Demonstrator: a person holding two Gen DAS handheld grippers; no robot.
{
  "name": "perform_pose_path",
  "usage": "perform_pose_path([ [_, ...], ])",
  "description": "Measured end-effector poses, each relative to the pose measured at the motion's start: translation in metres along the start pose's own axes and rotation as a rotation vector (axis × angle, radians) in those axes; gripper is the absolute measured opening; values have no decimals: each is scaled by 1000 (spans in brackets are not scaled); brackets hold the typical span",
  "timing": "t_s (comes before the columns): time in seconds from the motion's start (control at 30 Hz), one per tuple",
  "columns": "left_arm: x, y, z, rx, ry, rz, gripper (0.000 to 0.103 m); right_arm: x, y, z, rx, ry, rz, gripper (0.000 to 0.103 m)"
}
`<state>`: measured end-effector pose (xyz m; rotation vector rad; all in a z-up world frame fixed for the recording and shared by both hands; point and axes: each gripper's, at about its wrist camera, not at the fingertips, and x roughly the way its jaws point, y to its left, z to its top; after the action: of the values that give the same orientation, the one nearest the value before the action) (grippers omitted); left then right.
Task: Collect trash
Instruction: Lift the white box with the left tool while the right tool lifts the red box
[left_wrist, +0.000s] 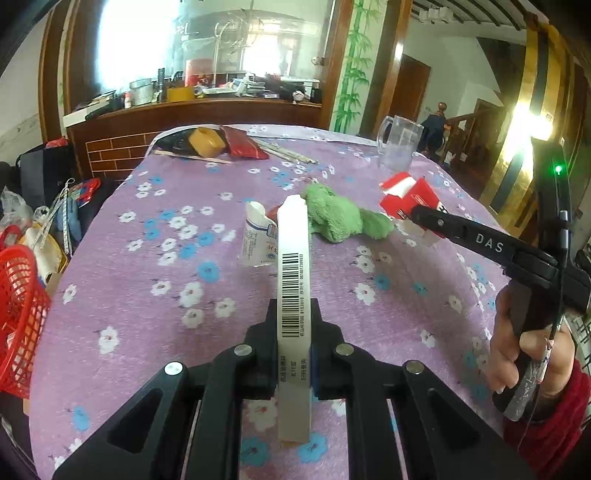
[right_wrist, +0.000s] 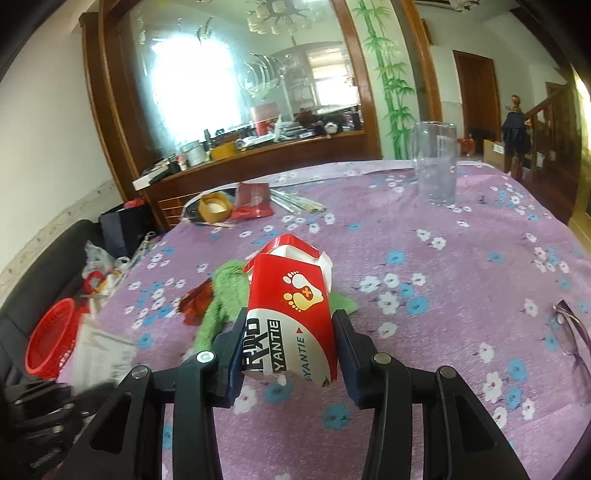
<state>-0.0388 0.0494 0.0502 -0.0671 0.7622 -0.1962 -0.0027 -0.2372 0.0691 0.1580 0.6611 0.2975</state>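
Observation:
In the left wrist view my left gripper (left_wrist: 294, 302) is shut on a thin white box with a barcode (left_wrist: 293, 254), held edge-up above the purple flowered tablecloth (left_wrist: 147, 295). Beyond it lie a crumpled white wrapper (left_wrist: 256, 236) and a green cloth (left_wrist: 334, 214). My right gripper (left_wrist: 410, 216), held by a hand (left_wrist: 517, 354), comes in from the right, shut on a torn red-and-white carton (left_wrist: 404, 194). In the right wrist view the same carton (right_wrist: 291, 310) sits clamped in the right gripper (right_wrist: 291, 314), just above the green cloth (right_wrist: 218, 299).
A red mesh basket (left_wrist: 20, 314) (right_wrist: 50, 341) stands off the table's left side among bags. A glass mug (left_wrist: 399, 142) (right_wrist: 436, 162) stands far right. A tape roll (left_wrist: 207, 142), red packet and chopsticks lie at the far edge. Spectacles (right_wrist: 569, 332) lie right.

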Motion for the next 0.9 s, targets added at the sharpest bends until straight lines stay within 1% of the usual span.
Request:
perform_pose_path([
  [0.13, -10, 8, -2, -3, -3, 13, 12, -8, 4, -4, 21, 38, -3, 47],
  [0.23, -12, 16, -5, -18, 2, 17, 12, -23, 13, -12, 36, 60, 40, 47],
  [0.47, -12, 21, -11, -28, 13, 13, 12, -48, 42, -34, -4, 72, 53, 47],
  [0.73, -21, 28, -13, -33, 3, 18, 12, -49, 61, -51, -23, 108, 57, 47],
  [0.9, -22, 34, -14, -48, 6, 24, 12, -48, 66, -54, -27, 127, 63, 47],
])
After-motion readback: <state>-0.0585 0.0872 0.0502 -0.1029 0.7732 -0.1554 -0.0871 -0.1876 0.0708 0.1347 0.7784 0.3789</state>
